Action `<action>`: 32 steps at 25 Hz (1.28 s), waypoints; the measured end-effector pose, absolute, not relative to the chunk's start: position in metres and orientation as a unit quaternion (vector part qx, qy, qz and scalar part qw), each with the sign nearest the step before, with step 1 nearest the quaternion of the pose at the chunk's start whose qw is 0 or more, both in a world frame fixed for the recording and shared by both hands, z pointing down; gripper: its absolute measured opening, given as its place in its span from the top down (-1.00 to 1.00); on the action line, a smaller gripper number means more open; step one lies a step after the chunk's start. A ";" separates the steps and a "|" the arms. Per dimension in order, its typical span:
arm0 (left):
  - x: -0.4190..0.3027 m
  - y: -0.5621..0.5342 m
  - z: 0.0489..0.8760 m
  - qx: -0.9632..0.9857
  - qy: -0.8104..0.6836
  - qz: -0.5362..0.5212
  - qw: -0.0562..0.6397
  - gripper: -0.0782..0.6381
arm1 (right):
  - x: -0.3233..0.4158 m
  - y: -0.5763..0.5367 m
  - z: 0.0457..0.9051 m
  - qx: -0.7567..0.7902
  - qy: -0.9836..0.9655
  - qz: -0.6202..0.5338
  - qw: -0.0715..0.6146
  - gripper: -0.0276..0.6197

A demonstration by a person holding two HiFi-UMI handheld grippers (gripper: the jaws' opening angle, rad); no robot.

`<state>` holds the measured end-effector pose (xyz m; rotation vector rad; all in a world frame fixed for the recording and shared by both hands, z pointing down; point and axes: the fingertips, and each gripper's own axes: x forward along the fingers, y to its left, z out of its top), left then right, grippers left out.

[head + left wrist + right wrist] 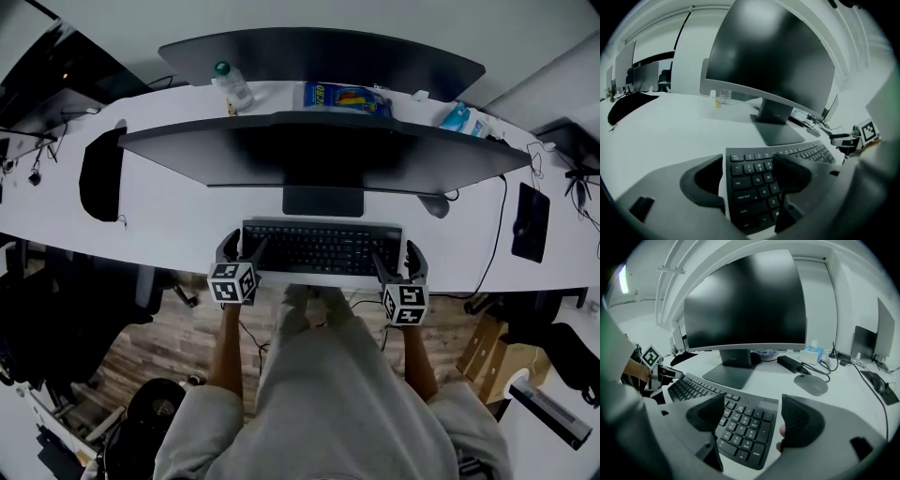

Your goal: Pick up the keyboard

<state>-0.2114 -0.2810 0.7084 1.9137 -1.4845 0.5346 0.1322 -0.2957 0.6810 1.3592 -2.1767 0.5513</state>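
Two grippers at the keyboard (pixel 322 247), one per end. Keyboard flat on the white counter (pixel 178 211), at its near edge, just near of the monitor (pixel 309 150) stand.

Left gripper (pixel 750 174): jaws released and wide apart, straddling the keyboard's left end. Outer jaw off the left edge over bare counter, inner jaw above the letter keys.

Right gripper (pixel 752 417): jaws likewise released and wide, straddling the number-pad end. Inner jaw over the pad keys, outer jaw past the right edge.

Contact between jaws and keys: cannot tell in either gripper view.

Mouse (pixel 811 384) on the counter, far right of the keyboard and apart from it. Bottle (pixel 232 86) far left, behind the monitor.
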 end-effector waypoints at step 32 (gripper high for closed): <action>-0.201 -0.299 0.727 0.738 -0.538 0.196 0.357 -0.18 | 0.130 -0.295 0.728 0.491 -0.774 0.307 0.254 -0.45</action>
